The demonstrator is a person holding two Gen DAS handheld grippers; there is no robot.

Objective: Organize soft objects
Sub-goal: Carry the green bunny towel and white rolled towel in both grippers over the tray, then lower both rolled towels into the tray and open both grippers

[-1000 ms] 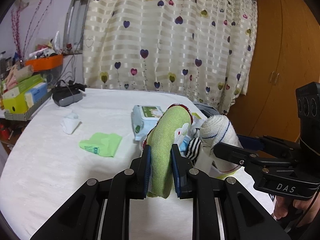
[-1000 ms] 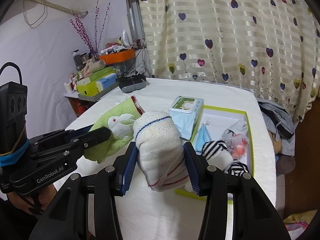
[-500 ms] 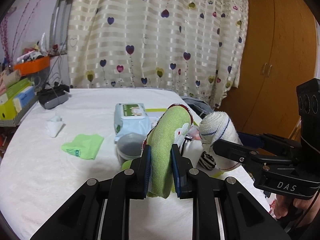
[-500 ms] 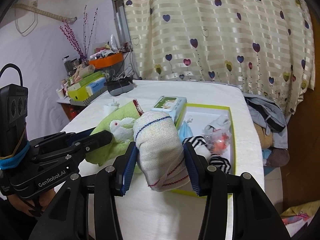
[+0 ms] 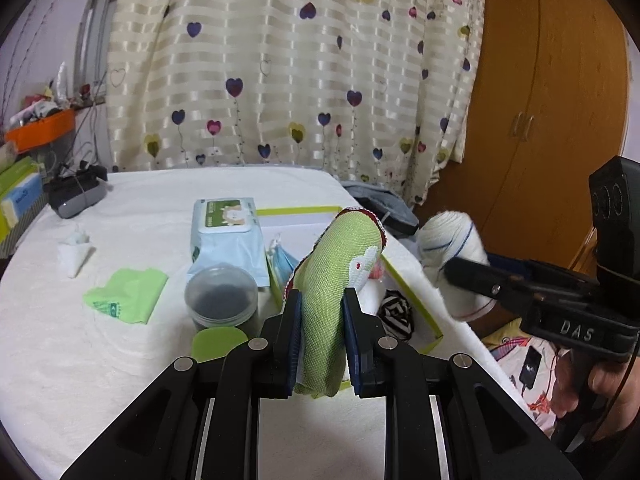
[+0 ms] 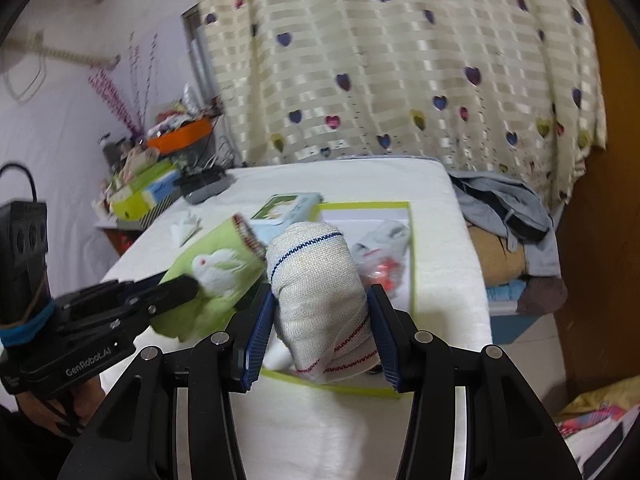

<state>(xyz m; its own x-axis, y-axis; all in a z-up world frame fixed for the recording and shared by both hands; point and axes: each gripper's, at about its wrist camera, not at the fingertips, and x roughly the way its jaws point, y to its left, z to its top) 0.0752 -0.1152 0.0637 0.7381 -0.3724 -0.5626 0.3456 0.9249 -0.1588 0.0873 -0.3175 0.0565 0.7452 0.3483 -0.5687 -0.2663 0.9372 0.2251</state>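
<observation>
Left gripper (image 5: 322, 318) clamped on green rabbit towel (image 5: 334, 280); right gripper (image 6: 320, 330) clamped on rolled white cloth (image 6: 320, 292). Both held aloft over yellow-rimmed box (image 6: 412, 264), probably for dropping inside, though blurred.

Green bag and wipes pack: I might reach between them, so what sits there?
In the left wrist view, a dark lidded jar stands between the green bag and the wipes pack.
</observation>
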